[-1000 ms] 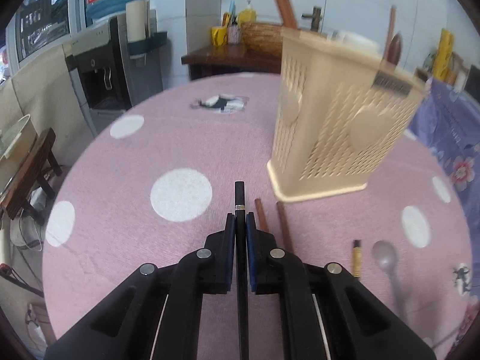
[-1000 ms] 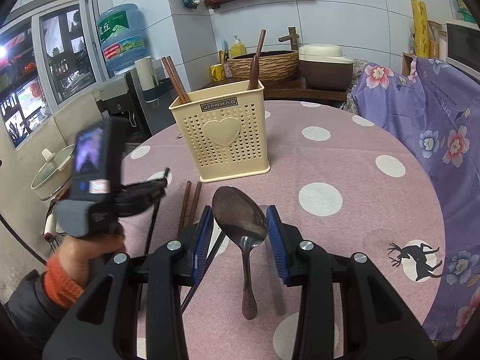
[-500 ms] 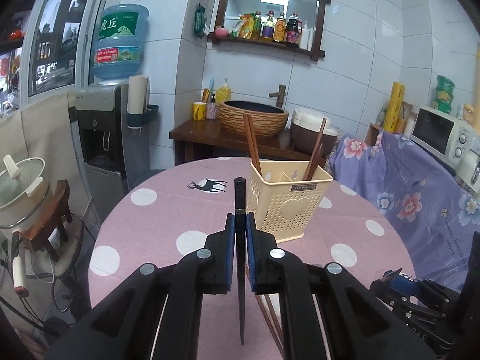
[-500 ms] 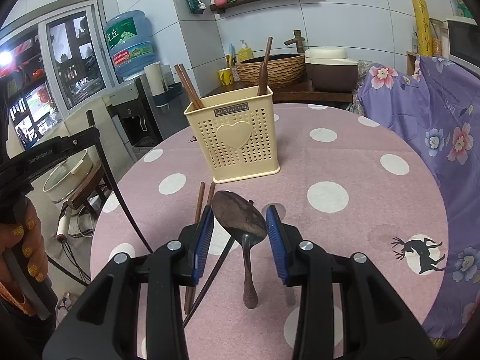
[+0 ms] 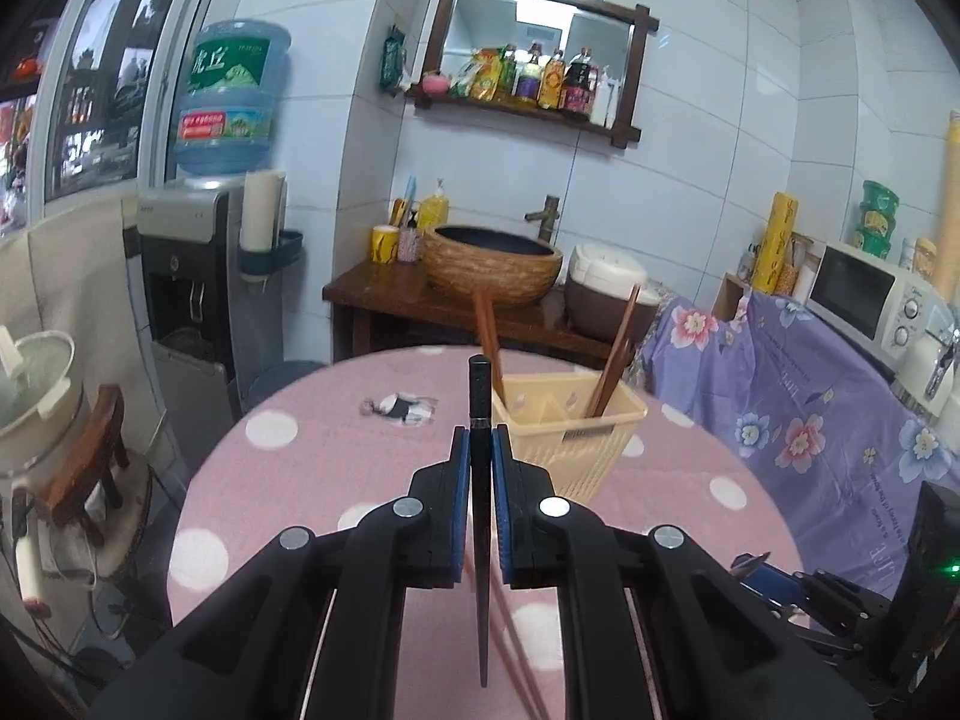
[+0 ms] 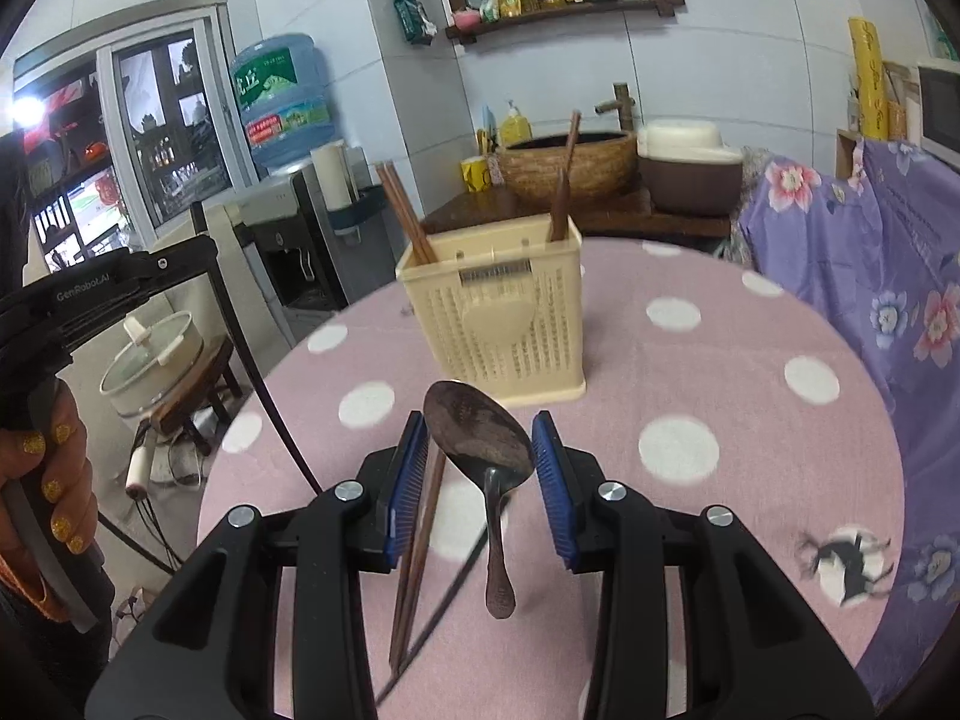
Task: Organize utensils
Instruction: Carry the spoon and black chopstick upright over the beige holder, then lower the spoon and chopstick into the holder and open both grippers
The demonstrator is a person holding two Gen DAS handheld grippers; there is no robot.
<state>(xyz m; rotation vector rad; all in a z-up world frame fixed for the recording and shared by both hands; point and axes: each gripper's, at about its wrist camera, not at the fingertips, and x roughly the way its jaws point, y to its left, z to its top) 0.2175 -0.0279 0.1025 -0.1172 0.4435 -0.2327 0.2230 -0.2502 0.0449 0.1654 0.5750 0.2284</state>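
Left gripper [image 5: 480, 468]: fingers clenched on one black chopstick [image 5: 480, 420]. Its long axis runs straight along the fingers, blunt end poking out ahead, tapered end trailing back between the gripper arms. I hold it raised above the counter [image 5: 300, 468].

Key relation: the cream utensil basket [image 5: 564, 438] lies ahead of the left fingers and slightly right, near but not under the stick. The basket mouth faces up and the stick points roughly level towards it, so my judgement is that the stick needs tipping towards vertical before it can drop into a compartment. Brown chopsticks [image 5: 489, 336] already stand at the near-left corner; a dark utensil handle [image 5: 618, 348] leans in the right side.

Right gripper [image 6: 480, 450]: fingers apart, a gap showing on each side of the metal spoon [image 6: 480, 438]; it appears to lie free on the counter, bowl towards the basket, handle back towards me. Two brown chopsticks [image 6: 420, 534] lie beside the left finger.

Left is loaded and likely goes first.
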